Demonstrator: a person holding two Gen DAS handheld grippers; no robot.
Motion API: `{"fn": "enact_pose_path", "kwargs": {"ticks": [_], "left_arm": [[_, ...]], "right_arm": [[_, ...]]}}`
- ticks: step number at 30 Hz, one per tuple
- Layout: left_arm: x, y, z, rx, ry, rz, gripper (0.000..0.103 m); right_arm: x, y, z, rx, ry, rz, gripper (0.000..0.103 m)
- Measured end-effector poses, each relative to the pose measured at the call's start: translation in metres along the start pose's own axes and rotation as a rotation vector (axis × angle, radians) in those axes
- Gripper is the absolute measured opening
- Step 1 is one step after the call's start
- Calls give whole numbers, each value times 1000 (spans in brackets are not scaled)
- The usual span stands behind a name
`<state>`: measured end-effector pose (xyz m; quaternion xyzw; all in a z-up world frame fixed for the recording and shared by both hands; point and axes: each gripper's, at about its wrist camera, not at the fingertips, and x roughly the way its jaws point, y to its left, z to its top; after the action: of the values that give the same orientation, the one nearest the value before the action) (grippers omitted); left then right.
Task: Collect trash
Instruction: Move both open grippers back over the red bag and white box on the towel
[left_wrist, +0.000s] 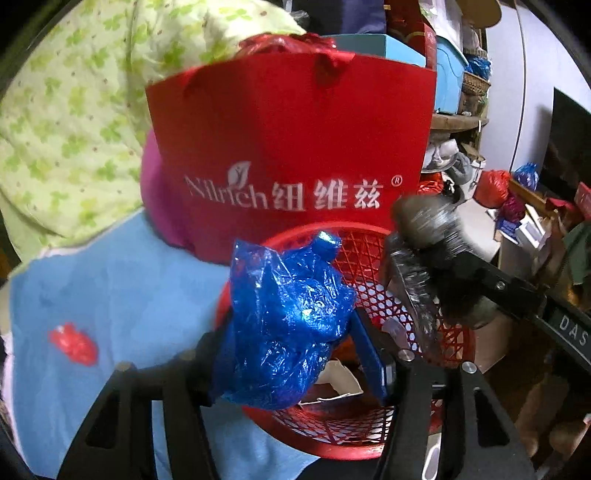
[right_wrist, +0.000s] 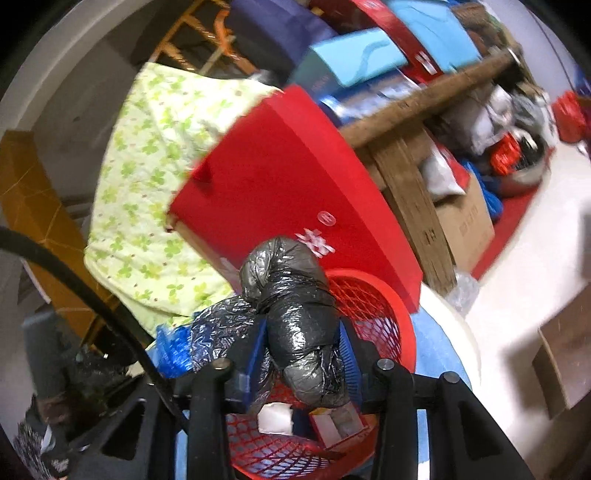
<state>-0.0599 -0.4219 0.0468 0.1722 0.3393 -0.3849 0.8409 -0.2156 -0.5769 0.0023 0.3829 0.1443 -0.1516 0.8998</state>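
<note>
My left gripper (left_wrist: 295, 343) is shut on a crumpled blue plastic bag (left_wrist: 288, 317) and holds it over the rim of a red mesh basket (left_wrist: 369, 258). My right gripper (right_wrist: 299, 354) is shut on a knotted black plastic bag (right_wrist: 295, 314) and holds it over the same basket (right_wrist: 373, 306). The black bag and the right gripper also show in the left wrist view (left_wrist: 424, 251). White paper scraps (left_wrist: 336, 384) lie inside the basket. A small red plastic scrap (left_wrist: 74, 343) lies on the light blue cloth (left_wrist: 110, 295) to the left.
A red paper bag (left_wrist: 291, 147) stands right behind the basket. A green flowered quilt (left_wrist: 74, 110) lies to the left. Wooden shelves with boxes and bags (right_wrist: 406, 110) stand behind. Cardboard boxes (right_wrist: 465, 221) and more bags sit on the white floor (right_wrist: 535, 240) at right.
</note>
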Motion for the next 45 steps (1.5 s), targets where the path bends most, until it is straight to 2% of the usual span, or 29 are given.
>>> {"fn": "enact_pose_path", "kwargs": {"ticks": [1,2,8,14,21,26,32,39,45], "left_arm": [[2,2,-3,-4,9,-13,64],[4,4,-5,-8,14,-17,65],[-11,22,-13,-49,-16,-36,67],[-52,55,-31,-61,-104,16,71],[-89,127,-75,-125,-131,175,71],[-118,194,-120,-244,-139,318,71],[-142,266,-176,-398,-134,444,71],[-153,325,-238,-559,-95,536,71],[-152,344,-265,-650,-81,568,71]], "right_arm": [[2,-3,-1,19,5,-1,65],[3,-4,-2,29,2,-7,68],[-8,11,-6,-46,-25,-10,68],[-18,54,-16,-143,-40,-17,68],[-8,147,-45,-301,-12,46,68],[18,230,-86,-453,75,112,68],[47,299,-143,-572,201,186,68],[66,335,-194,-637,317,216,68],[72,346,-223,-687,368,192,68]]}}
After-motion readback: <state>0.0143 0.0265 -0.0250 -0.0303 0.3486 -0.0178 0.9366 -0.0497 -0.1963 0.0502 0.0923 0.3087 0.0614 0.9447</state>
